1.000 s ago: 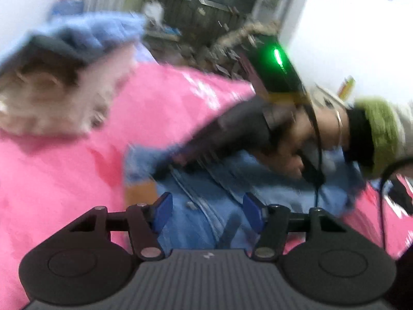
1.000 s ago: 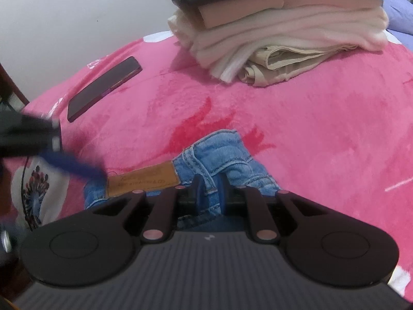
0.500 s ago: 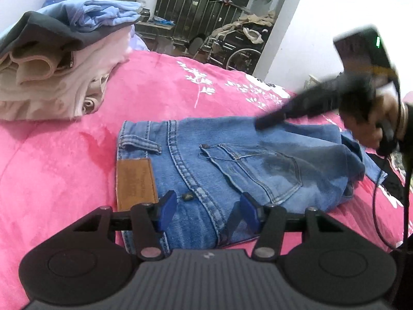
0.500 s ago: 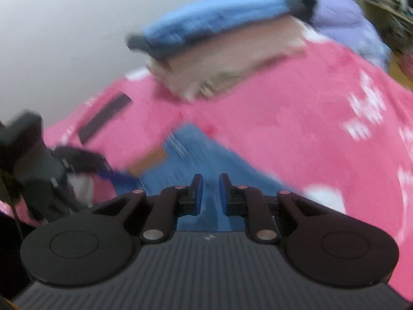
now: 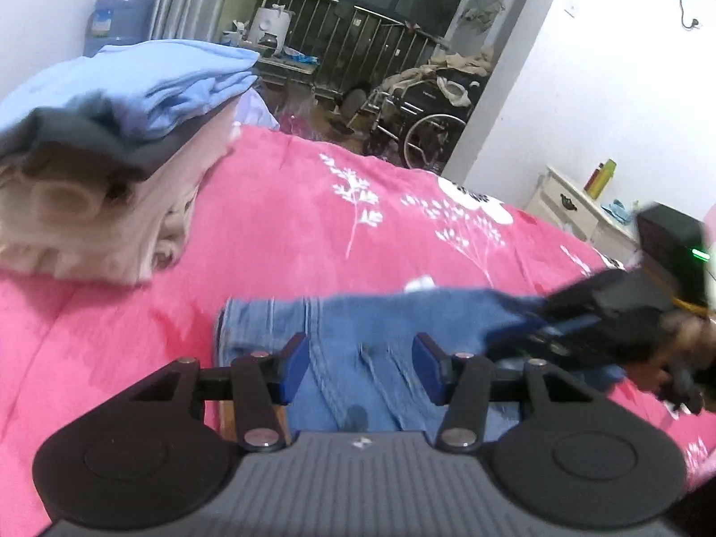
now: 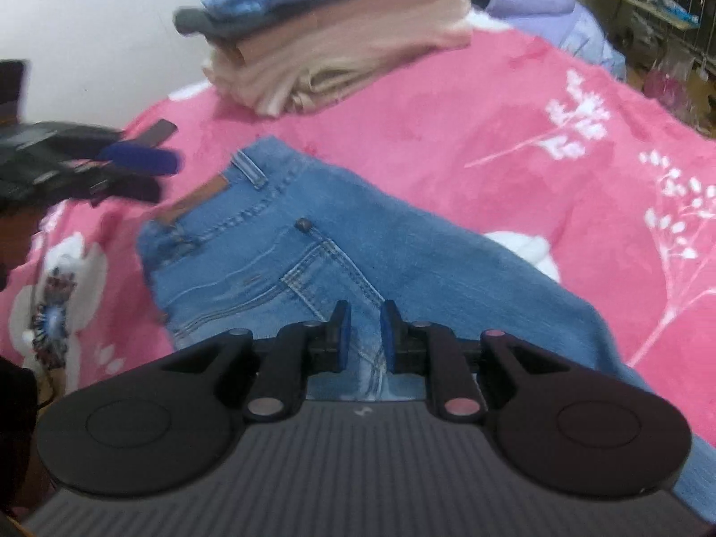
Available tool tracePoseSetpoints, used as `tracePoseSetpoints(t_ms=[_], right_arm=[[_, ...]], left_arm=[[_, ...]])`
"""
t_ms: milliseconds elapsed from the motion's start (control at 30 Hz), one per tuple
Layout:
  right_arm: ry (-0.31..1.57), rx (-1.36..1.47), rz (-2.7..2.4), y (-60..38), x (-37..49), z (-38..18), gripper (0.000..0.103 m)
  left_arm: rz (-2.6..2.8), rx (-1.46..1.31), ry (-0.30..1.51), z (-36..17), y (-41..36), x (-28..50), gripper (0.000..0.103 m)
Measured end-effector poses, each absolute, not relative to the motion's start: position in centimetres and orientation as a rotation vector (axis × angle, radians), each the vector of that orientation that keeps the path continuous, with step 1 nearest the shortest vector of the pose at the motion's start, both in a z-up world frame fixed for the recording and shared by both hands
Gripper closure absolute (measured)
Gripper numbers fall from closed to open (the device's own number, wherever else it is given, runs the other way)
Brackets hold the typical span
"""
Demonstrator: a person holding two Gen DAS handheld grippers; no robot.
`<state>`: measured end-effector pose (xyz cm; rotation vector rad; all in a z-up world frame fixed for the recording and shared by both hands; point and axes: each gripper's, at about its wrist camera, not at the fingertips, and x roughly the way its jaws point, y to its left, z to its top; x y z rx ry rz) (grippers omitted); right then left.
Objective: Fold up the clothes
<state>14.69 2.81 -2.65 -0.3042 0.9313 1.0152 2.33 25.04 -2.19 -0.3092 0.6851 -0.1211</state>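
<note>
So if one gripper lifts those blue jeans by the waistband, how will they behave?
Probably floppy: the jeans lie creased and slack on the pink blanket, so the legs should hang and drag. Likely heavyish, given thick denim with stitched seams. The leather patch end looks stiffer, so grip should hold there.

wrist views, downward, sharing jeans (image 5: 358,317) (close)

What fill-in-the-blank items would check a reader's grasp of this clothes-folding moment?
1. The jeans lie on a blanket whose colour is ____.
2. On the jeans' waistband sits a brown ____ patch.
3. The top item of the folded stack is light ____.
4. Beyond the bed, near the doorway, stands a ____ with large spoked wheels.

Missing words: pink; leather; blue; wheelchair
</note>
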Motion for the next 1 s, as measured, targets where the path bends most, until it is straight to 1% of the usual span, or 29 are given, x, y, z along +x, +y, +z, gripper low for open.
tracePoseSetpoints(t_ms=[67,133,200,300,400,500,767,933,967,1000], right_arm=[[0.92,-0.305,1.005,1.4,14.3,-1.7,0.088],[0.907,-0.318,0.972,-0.3,13.8,-1.1,0.085],[0.896,-0.324,0.923,-2.2,13.6,-0.5,0.079],[0.86,-0.307,0.818,-5.4,13.7,0.2,0.073],[0.816,-0.286,0.706,-8.1,14.4,0.6,0.069],[0.805,-0.315,0.653,-9.5,15.6,-0.3,0.064],[0.775,-0.511,0.728,-8.9,18.4,-4.3,0.063],[0.808,-0.511,0.8,-8.9,20.0,-5.2,0.065],[0.816,-0.493,0.811,-9.2,20.1,-5.1,0.075],[0.833,-0.469,0.827,-9.5,20.0,-4.8,0.089]], left_arm=[[-0.115,-0.305,0.692,-3.1,24.7,4.1,0.051],[-0.095,-0.301,0.724,-4.3,24.6,5.6,0.051],[-0.068,-0.302,0.767,-5.6,24.8,6.6,0.051],[-0.05,-0.344,0.815,-7.3,25.6,6.8,0.052],[-0.052,-0.352,0.808,-7.5,25.8,6.5,0.052],[-0.053,-0.352,0.813,-7.6,25.8,6.5,0.051],[-0.094,-0.346,0.826,-7.5,26.3,6.8,0.051],[-0.118,-0.392,0.836,-7.8,27.1,7.1,0.051],[-0.121,-0.398,0.838,-7.8,27.2,7.2,0.051],[-0.123,-0.401,0.842,-7.9,27.2,7.3,0.051]])
